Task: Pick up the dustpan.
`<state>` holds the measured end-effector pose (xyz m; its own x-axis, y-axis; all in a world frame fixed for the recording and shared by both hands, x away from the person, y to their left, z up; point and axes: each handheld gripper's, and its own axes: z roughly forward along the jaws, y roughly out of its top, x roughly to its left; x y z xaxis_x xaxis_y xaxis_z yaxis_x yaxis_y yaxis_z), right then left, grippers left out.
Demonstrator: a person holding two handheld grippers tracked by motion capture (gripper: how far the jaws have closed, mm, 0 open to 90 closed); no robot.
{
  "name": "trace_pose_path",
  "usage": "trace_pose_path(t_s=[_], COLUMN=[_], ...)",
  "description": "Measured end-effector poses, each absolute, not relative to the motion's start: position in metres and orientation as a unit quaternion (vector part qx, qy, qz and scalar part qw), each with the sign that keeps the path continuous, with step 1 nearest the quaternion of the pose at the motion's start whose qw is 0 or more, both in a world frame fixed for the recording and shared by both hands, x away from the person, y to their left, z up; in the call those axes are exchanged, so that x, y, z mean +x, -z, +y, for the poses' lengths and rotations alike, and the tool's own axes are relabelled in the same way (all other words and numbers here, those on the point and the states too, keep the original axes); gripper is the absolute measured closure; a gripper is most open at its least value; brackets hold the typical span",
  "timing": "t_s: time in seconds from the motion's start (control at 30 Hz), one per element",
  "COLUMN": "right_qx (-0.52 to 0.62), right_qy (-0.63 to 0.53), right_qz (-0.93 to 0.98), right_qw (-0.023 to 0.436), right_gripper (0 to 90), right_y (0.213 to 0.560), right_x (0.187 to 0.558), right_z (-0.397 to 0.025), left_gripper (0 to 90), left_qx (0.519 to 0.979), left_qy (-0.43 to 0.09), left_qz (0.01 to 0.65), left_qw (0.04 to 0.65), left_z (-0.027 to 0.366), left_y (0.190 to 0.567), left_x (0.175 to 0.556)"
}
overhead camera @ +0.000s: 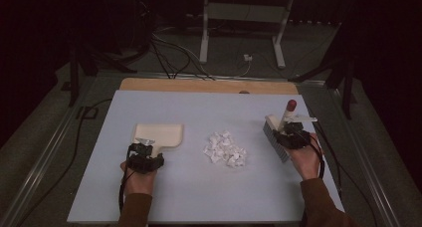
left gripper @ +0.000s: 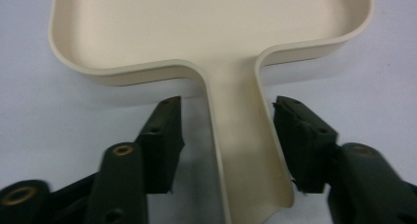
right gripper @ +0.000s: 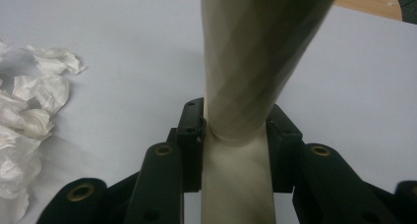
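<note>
1. The left claw (left gripper: pixel 226 140) stands open, its jaws either side of the dustpan's handle (left gripper: pixel 246 155) without touching — it should close squarely on the handle before the pan moves.
2. The right claw (right gripper: pixel 235 135) is clamped on the brush handle (right gripper: pixel 251 62); my advice is to keep the bristles low and sweep toward the pan.
3. The paper scraps (overhead camera: pixel 225 148) lie mid-surface, between dustpan (overhead camera: pixel 159 135) and brush (overhead camera: pixel 277 136).
4. The high view gives that layout — the left gripper view reveals the gap at the jaws.
</note>
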<state>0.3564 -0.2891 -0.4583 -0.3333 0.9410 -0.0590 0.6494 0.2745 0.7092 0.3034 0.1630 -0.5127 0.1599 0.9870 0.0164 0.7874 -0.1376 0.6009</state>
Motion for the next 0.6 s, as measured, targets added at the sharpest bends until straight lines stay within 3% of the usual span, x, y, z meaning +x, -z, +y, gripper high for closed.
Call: trace_pose_path(t_s=[0.2,0.6], right_qx=[0.524,0.524], right_qy=[-0.298,-0.299], right_qz=[0.760,0.759], right_qw=[0.244,0.242], right_gripper=[67.1,67.1], right_y=[0.4583,0.4583], right_x=[0.3561,0.3563], right_z=[-0.2889,-0.2902], left_gripper=[60.4,66.1], left_qx=[0.721,0.712], left_qy=[-0.213,-0.208], left_qz=[0.614,0.624], left_qw=[0.239,0.246], left_z=[0.1592,0.1631], left_y=[0.5130,0.5130], left_x=[0.3016,0.3019])
